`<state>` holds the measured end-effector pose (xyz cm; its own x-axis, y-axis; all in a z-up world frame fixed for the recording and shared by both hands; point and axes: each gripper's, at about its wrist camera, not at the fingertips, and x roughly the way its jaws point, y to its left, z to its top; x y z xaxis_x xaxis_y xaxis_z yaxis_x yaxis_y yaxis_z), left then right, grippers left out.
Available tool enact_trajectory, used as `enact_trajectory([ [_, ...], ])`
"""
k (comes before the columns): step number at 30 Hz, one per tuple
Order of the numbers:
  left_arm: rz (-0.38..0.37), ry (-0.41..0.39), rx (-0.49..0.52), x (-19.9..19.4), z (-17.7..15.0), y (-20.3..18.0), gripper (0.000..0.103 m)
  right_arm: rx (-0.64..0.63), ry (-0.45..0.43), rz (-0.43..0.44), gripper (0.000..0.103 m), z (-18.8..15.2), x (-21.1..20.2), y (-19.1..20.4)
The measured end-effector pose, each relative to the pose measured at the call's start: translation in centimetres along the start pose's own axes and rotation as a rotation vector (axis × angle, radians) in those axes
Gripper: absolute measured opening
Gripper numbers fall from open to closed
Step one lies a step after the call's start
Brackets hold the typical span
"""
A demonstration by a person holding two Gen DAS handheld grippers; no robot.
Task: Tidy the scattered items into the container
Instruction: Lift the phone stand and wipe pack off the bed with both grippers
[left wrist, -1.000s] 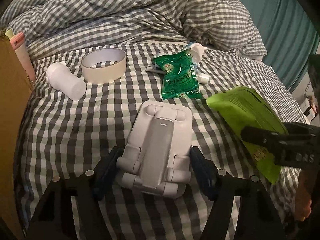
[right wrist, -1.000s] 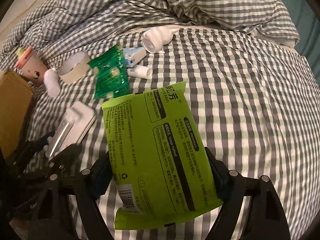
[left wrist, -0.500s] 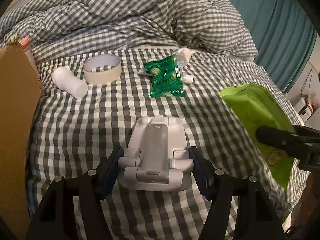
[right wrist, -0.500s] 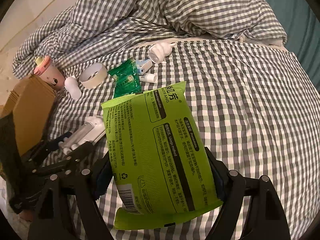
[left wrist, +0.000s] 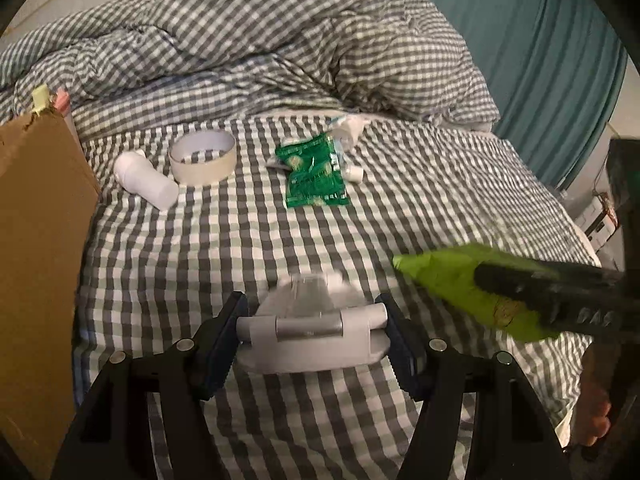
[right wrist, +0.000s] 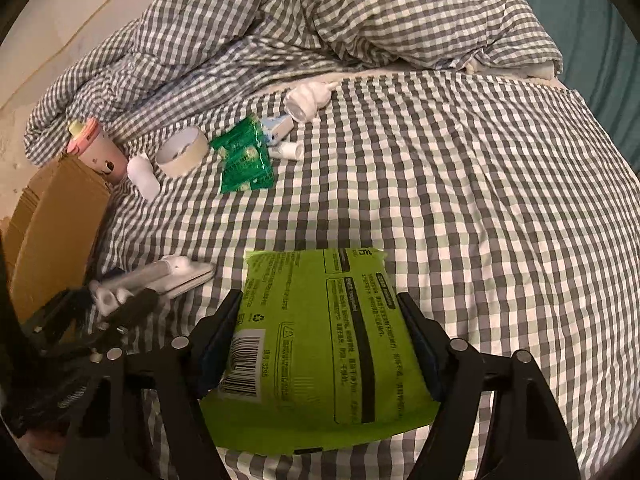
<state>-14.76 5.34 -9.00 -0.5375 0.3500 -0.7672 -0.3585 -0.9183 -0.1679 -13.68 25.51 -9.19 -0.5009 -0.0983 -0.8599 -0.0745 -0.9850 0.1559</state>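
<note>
Two items are now off the checked bed sheet point(left wrist: 280, 248) at once. Left gripper point(left wrist: 312, 340) has its fingers clamped on the white folding plastic phone stand point(left wrist: 312, 332), which has tipped from lying flat to edge-on. Right gripper point(right wrist: 320, 344) has fingers still closing on the lime-green flat wipes packet point(right wrist: 320, 344), now sitting deeper between them. Brown cardboard box point(left wrist: 36, 260) stands left of the stand; both loads likely go there next. Green sachet point(left wrist: 316, 176), tape roll point(left wrist: 202, 156) and white bottle point(left wrist: 144, 180) remain on the sheet beyond the box.
</note>
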Motion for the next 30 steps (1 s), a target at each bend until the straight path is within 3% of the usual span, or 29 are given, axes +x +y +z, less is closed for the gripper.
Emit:
enact_trajectory([
  [7, 0.005, -0.015, 0.021, 1.5, 0.6, 0.0, 0.067, -0.004, 0.013, -0.004, 0.074, -0.1, 0.7, 0.1],
  [13, 0.062, 0.105, 0.018, 6.6, -0.1, -0.5, 0.067, -0.003, 0.034, 0.007, 0.074, -0.3, 1.5, 0.1],
  [15, 0.059, 0.109, 0.005, 7.3, -0.7, -0.3, 0.067, -0.002, 0.042, 0.014, 0.074, -0.4, 1.8, 0.0],
  [25, 0.045, 0.136, 0.007, 6.1, -1.2, 0.0, 0.066, -0.005, 0.043, 0.008, 0.072, -0.5, 1.9, 0.2],
  [30, 0.038, 0.067, 0.009, 3.0, -0.8, -0.1, 0.066, 0.007, 0.017, 0.008, 0.071, -0.5, 0.7, 0.2],
])
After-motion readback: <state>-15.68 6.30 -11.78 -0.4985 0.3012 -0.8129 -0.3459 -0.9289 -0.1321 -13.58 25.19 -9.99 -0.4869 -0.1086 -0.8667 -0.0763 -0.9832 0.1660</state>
